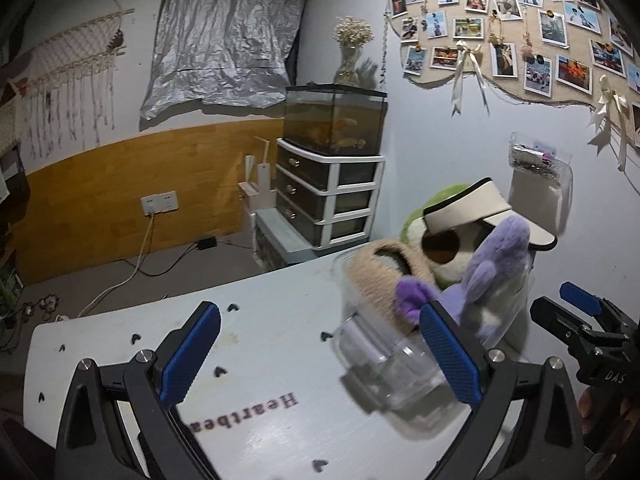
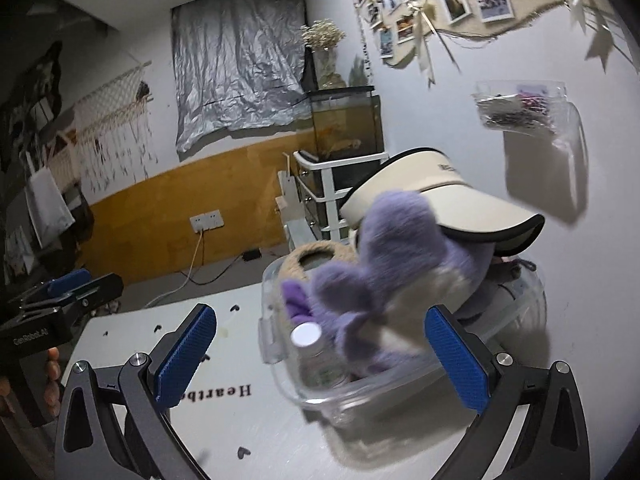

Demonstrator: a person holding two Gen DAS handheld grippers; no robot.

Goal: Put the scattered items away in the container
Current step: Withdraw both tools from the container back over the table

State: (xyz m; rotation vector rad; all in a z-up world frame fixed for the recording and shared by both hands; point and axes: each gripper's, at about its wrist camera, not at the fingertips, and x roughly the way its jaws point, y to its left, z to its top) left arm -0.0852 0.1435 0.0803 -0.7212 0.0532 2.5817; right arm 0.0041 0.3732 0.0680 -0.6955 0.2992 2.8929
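Both my grippers are spread wide and empty. Right gripper (image 2: 320, 354) sits nearest the clear plastic storage bin (image 2: 400, 384): its right blue pad is just beside the bin's near rim, left pad out over the white tabletop (image 2: 224, 432). Left gripper (image 1: 318, 354) is to the bin's left, its right pad overlapping the bin wall in view; contact — cannot tell.

Bin contents, near to far from the rim:
- small clear bottle with a white cap (image 2: 306, 336), upright in the near-left corner
- purple-and-white plush toy (image 2: 384, 264), heaped above the rim, long axis running from near-left up to far-right
- woven straw basket-like piece (image 2: 316, 258) at the far-left side
- cream sun visor with black edging (image 2: 436, 196) on top, brim pointing right, past the bin
- green-and-white plush (image 1: 440, 216) under the visor, seen only from the left wrist

No loose items show on the tabletop around the bin. My read: tidying is basically done. If anything's left, it's pressing the plush down — right side is closer, straight ahead between its fingers. Risk: visor slides off.
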